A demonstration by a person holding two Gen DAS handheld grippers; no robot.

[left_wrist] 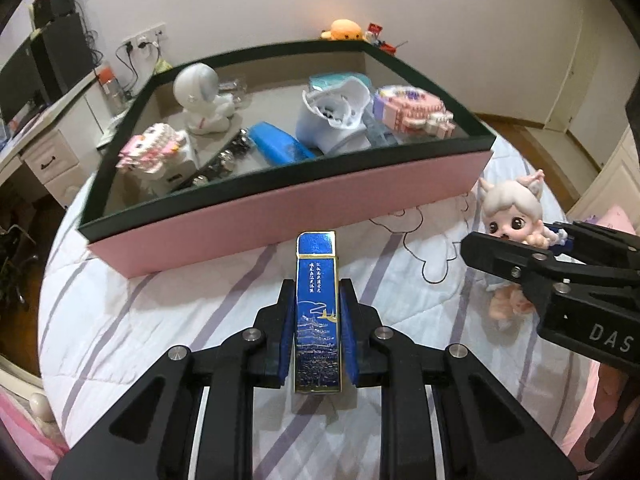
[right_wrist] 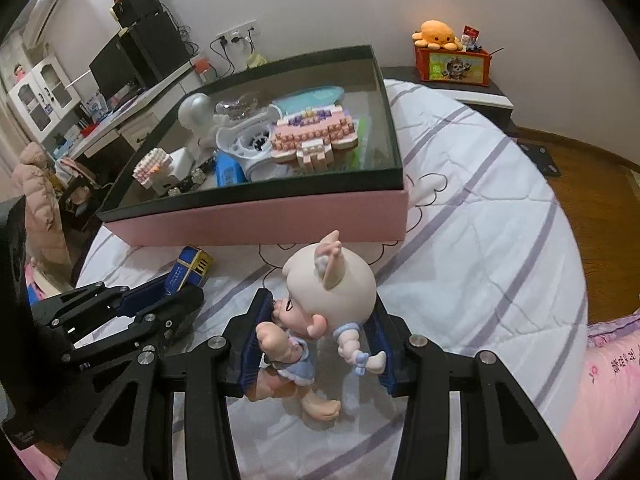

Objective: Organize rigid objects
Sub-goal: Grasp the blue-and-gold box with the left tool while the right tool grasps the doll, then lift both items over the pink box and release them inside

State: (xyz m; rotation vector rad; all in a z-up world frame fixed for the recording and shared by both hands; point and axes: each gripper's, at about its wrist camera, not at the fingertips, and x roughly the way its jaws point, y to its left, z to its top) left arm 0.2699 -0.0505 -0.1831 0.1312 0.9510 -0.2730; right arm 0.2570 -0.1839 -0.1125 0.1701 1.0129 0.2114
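Observation:
A slim blue box with gold print (left_wrist: 318, 320) stands upright between the pads of my left gripper (left_wrist: 316, 284), which is shut on it above the striped quilt. In the right wrist view the same blue box (right_wrist: 194, 264) sticks out of the left gripper (right_wrist: 180, 284). A pale doll with animal ears (right_wrist: 332, 276) is clamped at its arms by my right gripper (right_wrist: 322, 308), its head above the fingers. The left wrist view shows that doll (left_wrist: 510, 208) in the right gripper (left_wrist: 516, 236) at the right. A pink box with a dark rim (left_wrist: 280, 216) lies just beyond both grippers.
The pink box (right_wrist: 260, 216) holds a white astronaut figure (left_wrist: 200, 96), two pink block models (right_wrist: 312, 136), a blue case (left_wrist: 276, 146) and a white gadget (left_wrist: 336, 116). An orange plush (right_wrist: 436, 34) sits on a bedside box. A desk (right_wrist: 132, 120) stands left; wooden floor (right_wrist: 592, 192) lies right.

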